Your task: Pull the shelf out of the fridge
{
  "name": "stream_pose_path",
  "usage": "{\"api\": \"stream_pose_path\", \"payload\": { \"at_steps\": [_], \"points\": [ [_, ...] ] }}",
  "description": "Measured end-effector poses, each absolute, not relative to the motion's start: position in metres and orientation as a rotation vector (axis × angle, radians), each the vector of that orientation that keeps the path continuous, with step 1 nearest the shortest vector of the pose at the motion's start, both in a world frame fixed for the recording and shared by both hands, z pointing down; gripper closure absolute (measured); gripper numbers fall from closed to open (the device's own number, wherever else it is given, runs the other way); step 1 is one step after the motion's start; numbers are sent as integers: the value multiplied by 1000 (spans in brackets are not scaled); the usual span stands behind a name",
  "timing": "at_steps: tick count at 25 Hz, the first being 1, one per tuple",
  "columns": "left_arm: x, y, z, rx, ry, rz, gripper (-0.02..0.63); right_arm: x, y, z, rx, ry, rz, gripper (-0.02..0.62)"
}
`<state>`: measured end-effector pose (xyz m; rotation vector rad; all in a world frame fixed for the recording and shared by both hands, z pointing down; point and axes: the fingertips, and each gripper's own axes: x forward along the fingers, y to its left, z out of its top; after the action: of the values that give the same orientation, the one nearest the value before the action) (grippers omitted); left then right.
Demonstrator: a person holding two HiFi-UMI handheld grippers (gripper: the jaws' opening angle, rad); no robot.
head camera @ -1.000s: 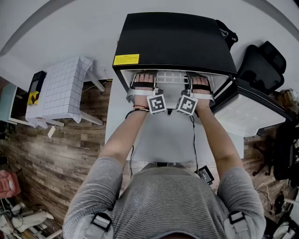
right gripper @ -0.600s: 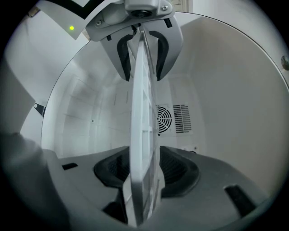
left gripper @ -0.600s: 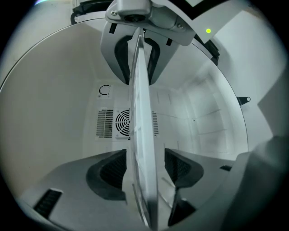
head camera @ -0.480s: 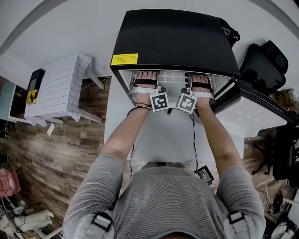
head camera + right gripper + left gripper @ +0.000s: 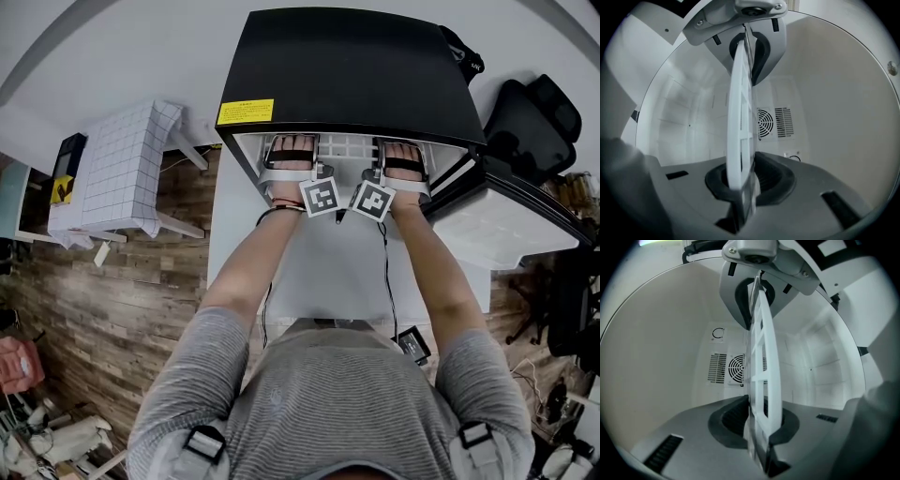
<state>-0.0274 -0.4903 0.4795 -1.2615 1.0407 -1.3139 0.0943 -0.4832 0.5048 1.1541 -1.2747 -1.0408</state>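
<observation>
Two hand-held grippers, one shelf: the left hand-held gripper [image 5: 753, 364] and the right hand-held gripper [image 5: 743, 122], whose dark ribbed jaws have just been closing, are each pinching the near edge of the single flat, white plastic lattice shelf [image 5: 347, 150]. It is lying inside the boxy, glossy black fridge [image 5: 352, 75], whose smooth white back wall is carrying one round fan grille [image 5: 737, 365].
</observation>
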Motion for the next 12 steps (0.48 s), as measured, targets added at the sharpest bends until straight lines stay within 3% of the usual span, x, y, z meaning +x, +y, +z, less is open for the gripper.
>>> {"api": "stream_pose_path", "payload": {
  "at_steps": [12],
  "points": [
    [-31, -490, 473, -1241, 1060, -1334, 560, 90, -481, 500, 1171, -1295, -1018, 554]
  ]
}}
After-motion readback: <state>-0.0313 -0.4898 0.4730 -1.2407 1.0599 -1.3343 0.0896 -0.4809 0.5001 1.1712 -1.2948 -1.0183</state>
